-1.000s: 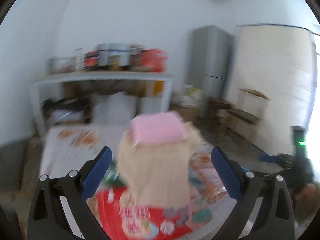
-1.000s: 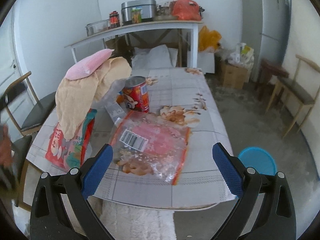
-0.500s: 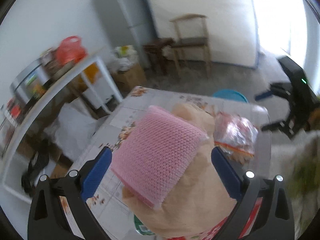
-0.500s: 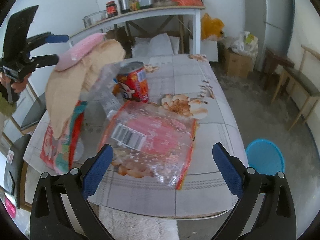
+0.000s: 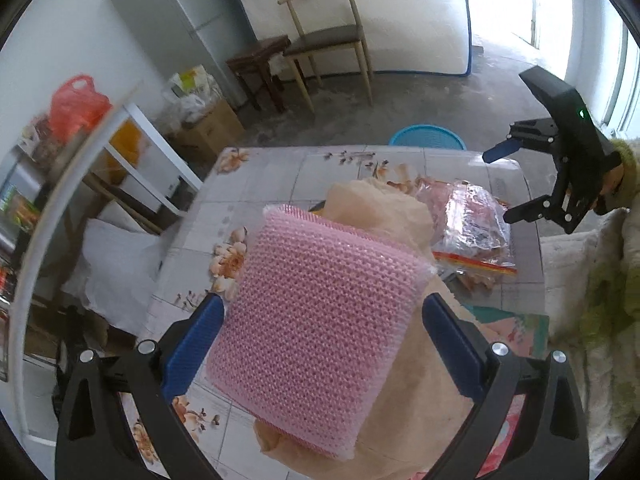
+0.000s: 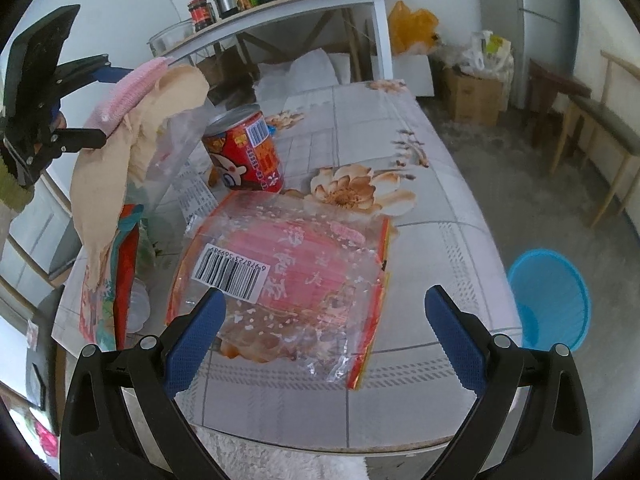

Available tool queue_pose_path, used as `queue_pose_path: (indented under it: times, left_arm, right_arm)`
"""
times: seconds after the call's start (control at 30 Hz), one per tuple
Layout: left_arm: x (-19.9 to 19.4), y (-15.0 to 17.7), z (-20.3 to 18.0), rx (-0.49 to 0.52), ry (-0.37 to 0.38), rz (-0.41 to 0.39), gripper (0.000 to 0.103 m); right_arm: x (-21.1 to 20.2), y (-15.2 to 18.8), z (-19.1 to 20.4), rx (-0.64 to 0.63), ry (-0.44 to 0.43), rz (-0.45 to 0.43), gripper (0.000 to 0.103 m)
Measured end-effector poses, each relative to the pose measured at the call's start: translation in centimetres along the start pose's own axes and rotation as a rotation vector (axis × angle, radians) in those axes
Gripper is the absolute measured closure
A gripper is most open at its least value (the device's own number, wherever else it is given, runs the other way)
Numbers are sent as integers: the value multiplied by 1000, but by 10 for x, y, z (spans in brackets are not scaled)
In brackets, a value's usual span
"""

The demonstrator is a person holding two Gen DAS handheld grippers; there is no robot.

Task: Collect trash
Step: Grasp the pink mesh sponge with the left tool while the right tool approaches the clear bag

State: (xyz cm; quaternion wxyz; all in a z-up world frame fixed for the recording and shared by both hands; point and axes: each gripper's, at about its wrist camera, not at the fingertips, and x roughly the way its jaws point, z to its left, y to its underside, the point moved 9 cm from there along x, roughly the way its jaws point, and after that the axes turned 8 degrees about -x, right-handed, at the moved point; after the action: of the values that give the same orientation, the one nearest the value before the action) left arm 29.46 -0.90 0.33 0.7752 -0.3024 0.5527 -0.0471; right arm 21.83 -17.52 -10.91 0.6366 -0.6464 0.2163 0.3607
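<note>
Two grippers face the worktop (image 6: pixel 420 184): the left gripper (image 5: pixel 320 344), fingers apart, flanks a pink sponge (image 5: pixel 316 320) atop tan cloth (image 5: pixel 416 408); the right gripper (image 6: pixel 324 328), fingers apart, hovers above a clear snack bag (image 6: pixel 288 272) near a red can (image 6: pixel 244 148).

On the table (image 6: pixel 420 168), a can (image 6: pixel 244 148) stands behind the flat snack bag (image 6: pixel 288 272) before my right tongs (image 6: pixel 322 324); a sponge (image 5: pixel 316 312) tops the cloth heap (image 6: pixel 120 152) left; a basket (image 6: pixel 550 300) sits on the floor, right.

We cannot see what props up the beige cloth (image 5: pixel 400 216); the pink sponge (image 5: pixel 320 320) hides the table beneath.
</note>
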Motion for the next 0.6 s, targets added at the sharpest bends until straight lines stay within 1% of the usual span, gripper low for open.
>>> queue_pose_path:
  times: [0.07,0.2,0.23,0.33,0.47,0.6]
  left_arm:
    - [6,2,3,-14,27,37,6]
    - [15,5,4,-30,42,70,6]
    - [15,5,4,-39,45,63,6]
    - [9,3,5,-67,54,28,11]
    - [-3,-2,13,-138,63,-16,15]
    - [-19,-7,19,-188,40,-61,16]
  right_arm:
    - [3,1,0,8,-11,4,8]
    - [7,2,0,13,-19,5,8]
    - [7,3,0,16,-19,4,8]
    - [10,4,-3,30,-26,8,8]
    - [10,5,-7,57,-44,10,8]
    - [3,4,-9,79,-49,-7,8]
